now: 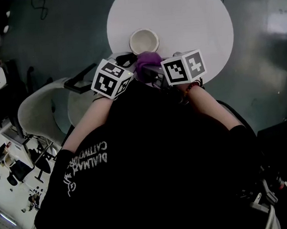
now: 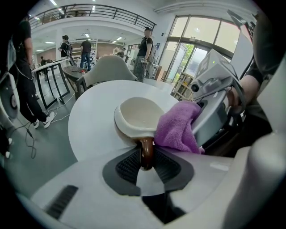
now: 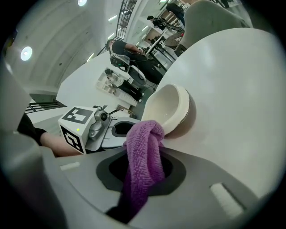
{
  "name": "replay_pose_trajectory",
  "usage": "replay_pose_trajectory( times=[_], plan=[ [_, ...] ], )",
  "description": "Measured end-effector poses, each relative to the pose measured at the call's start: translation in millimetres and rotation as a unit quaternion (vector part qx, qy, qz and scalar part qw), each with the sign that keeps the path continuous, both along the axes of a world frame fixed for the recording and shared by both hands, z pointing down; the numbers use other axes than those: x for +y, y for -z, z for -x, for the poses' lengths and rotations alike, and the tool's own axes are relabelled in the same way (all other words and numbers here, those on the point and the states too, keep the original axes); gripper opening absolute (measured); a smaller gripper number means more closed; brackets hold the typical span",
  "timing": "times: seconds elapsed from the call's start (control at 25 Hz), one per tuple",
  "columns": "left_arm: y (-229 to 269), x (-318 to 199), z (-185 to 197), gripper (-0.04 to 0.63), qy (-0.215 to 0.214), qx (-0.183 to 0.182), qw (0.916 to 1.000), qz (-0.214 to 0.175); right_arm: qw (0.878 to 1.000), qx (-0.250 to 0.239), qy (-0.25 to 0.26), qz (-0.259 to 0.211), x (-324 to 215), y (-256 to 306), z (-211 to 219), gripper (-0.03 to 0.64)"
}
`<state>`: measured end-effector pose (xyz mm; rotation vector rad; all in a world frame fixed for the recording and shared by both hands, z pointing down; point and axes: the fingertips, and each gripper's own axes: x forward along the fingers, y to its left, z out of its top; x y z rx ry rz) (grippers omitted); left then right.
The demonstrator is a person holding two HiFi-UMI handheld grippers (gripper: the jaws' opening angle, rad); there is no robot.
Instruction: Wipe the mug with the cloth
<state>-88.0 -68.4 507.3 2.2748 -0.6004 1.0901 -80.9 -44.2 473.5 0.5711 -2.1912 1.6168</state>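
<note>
— White round table (image 1: 184,13) first, largest by far. Counts as one and fills the top of the head view. Lower left of it, one pale chair (image 1: 38,113), whole only from above.

— Agreed. Next, tongs, two of them: left gripper (image 2: 147,163) and right gripper (image 3: 143,172), with one marker cube (image 1: 111,78) on each. Hides both sets of jaws under those cubes from overhead.

— Shows them plainly up close, though. Left gripper view: clamped on the brown handle (image 2: 146,154) of the mug (image 2: 136,117), ribbed pads tight to either side.

— Right gripper view: closed on the purple cloth (image 3: 144,152), pinched partway along, top fold standing up past the jaws. Catches the other gripper's cube too.

— One mug, then. Cream inside, brown outside, near the table's closer edge, mouth upward in the head view.

— One cloth, bunched just beside that mug. Seems to touch the rim in the left gripper view.

— Only there as well: people (image 2: 145,51) standing far behind, too small to count surely.
</note>
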Motion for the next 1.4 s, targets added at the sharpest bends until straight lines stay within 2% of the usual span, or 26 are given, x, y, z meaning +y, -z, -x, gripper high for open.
replay_pose_trajectory(
  times=[0.8,1.4],
  plan=[
    [-4,7,7,0.064,-0.002,0.001,1.0000,0.009,1.000,0.012,-0.024,-0.002,-10,-7,-32,0.061],
    [0,7,4,0.067,-0.021,0.000,0.9997,0.011,0.998,0.021,-0.051,-0.011,-27,-5,-57,0.066]
  ],
)
